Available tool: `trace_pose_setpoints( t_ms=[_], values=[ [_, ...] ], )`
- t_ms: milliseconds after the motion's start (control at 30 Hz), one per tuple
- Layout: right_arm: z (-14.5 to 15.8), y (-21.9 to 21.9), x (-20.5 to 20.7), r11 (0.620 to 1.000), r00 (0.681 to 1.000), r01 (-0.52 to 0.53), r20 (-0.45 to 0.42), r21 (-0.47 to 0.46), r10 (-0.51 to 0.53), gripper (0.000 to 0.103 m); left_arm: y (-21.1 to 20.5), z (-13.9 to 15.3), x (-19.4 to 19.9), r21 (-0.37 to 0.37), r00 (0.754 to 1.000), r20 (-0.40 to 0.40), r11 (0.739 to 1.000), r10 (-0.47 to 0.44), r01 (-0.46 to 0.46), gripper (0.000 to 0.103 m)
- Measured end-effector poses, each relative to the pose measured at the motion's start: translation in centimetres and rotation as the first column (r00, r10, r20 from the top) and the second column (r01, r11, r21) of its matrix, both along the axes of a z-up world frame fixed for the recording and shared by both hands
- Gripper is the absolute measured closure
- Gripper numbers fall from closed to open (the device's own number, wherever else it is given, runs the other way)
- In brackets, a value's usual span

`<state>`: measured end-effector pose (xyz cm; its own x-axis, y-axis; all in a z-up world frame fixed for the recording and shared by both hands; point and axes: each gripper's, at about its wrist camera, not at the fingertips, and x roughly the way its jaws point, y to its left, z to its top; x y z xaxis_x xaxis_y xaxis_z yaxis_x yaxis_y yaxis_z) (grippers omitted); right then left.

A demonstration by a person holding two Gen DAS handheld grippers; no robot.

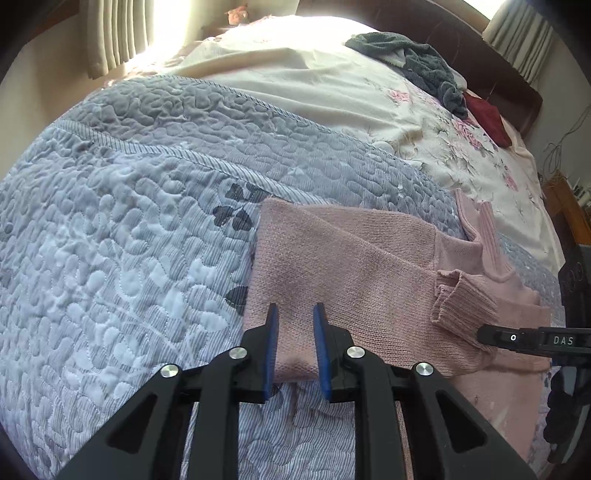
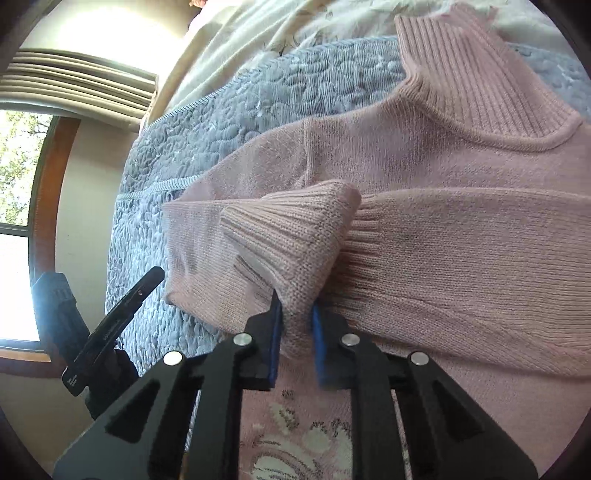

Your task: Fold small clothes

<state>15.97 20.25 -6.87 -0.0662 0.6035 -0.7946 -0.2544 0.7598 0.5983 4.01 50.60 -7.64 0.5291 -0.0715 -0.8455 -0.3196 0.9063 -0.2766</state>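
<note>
big bed (image 1: pixel 110 206) fills the left wrist view, covered by a grey-blue quilted bedspread (image 1: pixel 122 236), with a cream floral sheet (image 1: pixel 303 74) across the upper middle of the frame. curtains (image 1: pixel 110 33) hang in the upper left, a dark headboard (image 1: pixel 461 48) runs along the upper right.

here's the pink sweater (image 1: pixel 332 251), lying on the bedspread in the centre right of the frame, partly folded, one sleeve laid across the body with its ribbed cuff (image 1: pixel 465 299) on top. a grey towel heap (image 1: pixel 424 62) and a dark red cloth (image 1: pixel 487 118) sit well apart from it, up by the headboard.

left tongs (image 1: pixel 295 314) are spread, blue pads either side of the sweater's near edge, with knit showing in the gap; can't tell if they touch the fabric.

over to the right wrist view, and it gives what the other can't: right tongs (image 2: pixel 295 306) pinching the fold of the cuff (image 2: pixel 295 229) between the blue pads, cuff bunched and standing up from the sleeve. the ribbed turtleneck collar (image 2: pixel 480 81) is plain in the upper right of this frame. a window (image 2: pixel 18 184) glows at the left edge.

each view catches the other tool only from the side: a black bar at the right edge of the left view, a black body at lower left in the right view.
</note>
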Motion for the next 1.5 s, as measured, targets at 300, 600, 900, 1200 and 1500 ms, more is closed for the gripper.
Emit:
trace_pose_setpoints(
  t_ms=[300,600,900,1200,1500],
  values=[
    [4.8,-8.8,0.8,0.996,0.987,0.058,0.157,-0.072,-0.046,0.090,-5.0,1.2,2.4,0.017,0.995,0.028,0.995,-0.096,0.095,0.084],
    [0.1,-15.8,1.2,0.972,0.982,0.147,0.146,-0.184,-0.121,0.090,-11.1,-1.0,5.1,0.060,0.982,-0.034,0.980,-0.185,0.187,0.084],
    [-1.0,-17.5,1.0,0.951,0.982,0.145,0.161,-0.273,-0.104,0.073,-12.9,-2.8,5.9,0.104,0.975,-0.116,0.974,-0.188,0.200,0.084],
    [0.6,-10.8,0.6,0.921,0.951,-0.033,0.270,-0.389,0.148,0.050,-16.2,-0.7,7.2,0.057,0.970,-0.091,0.971,-0.224,0.230,0.076],
    [-2.7,-10.9,2.0,0.883,0.959,-0.029,0.237,-0.468,0.156,0.095,-17.3,-3.0,8.1,0.081,0.963,-0.134,0.966,-0.233,0.245,0.076]
  ],
)
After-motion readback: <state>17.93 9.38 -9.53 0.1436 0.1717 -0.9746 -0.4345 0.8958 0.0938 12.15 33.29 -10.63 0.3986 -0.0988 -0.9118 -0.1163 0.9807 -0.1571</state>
